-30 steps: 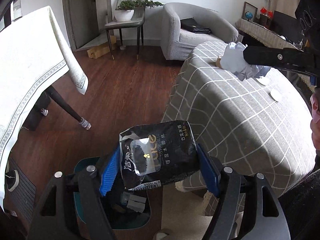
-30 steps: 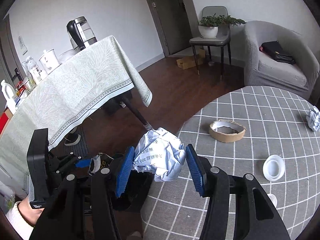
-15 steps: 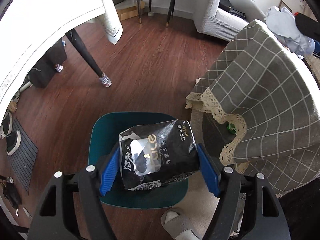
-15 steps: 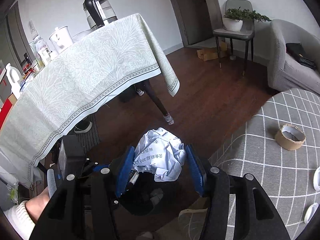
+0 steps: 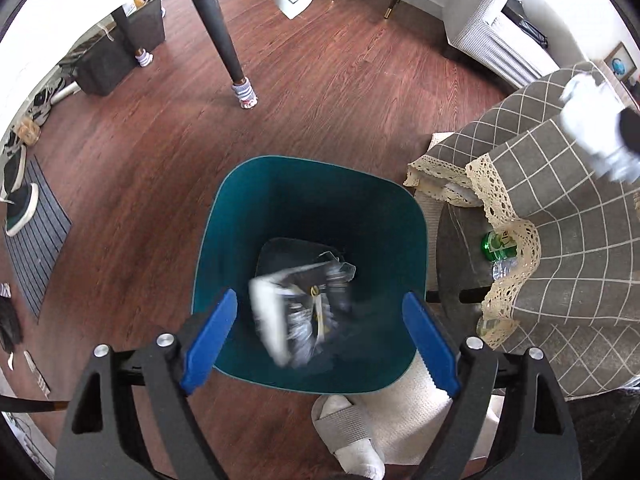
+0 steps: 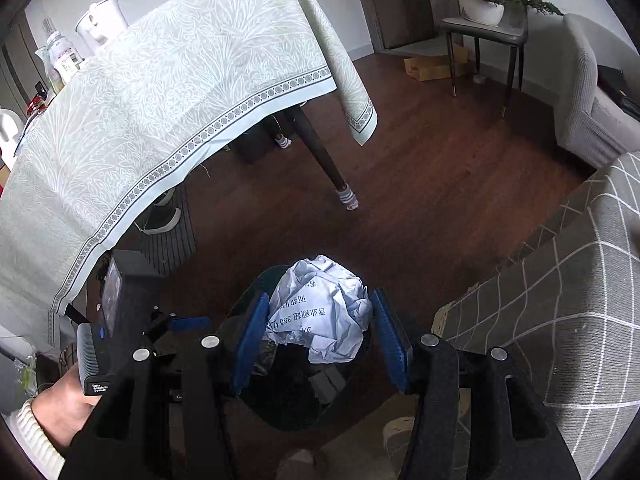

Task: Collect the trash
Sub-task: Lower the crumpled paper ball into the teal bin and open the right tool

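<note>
My left gripper (image 5: 320,342) is open above the teal trash bin (image 5: 308,184). The black tissue packet (image 5: 304,312) is blurred and falling free inside the bin, between my spread jaws but not touching them. My right gripper (image 6: 322,338) is shut on a crumpled ball of white paper (image 6: 320,312) and holds it over the bin (image 6: 288,396), which looks dark in the right wrist view. The same paper ball shows blurred at the right edge of the left wrist view (image 5: 596,128). The left gripper's body and the hand holding it sit at lower left in the right wrist view (image 6: 120,328).
The round table with grey checked cloth (image 5: 560,208) stands right of the bin; bottles (image 5: 498,246) sit under it. A table with pale green cloth (image 6: 160,100) and dark leg (image 5: 220,40) is behind. A slippered foot (image 5: 352,436) is near the bin.
My left gripper opened and dropped the black packet into the bin. My right gripper carried the paper ball from the table edge to above the bin.
</note>
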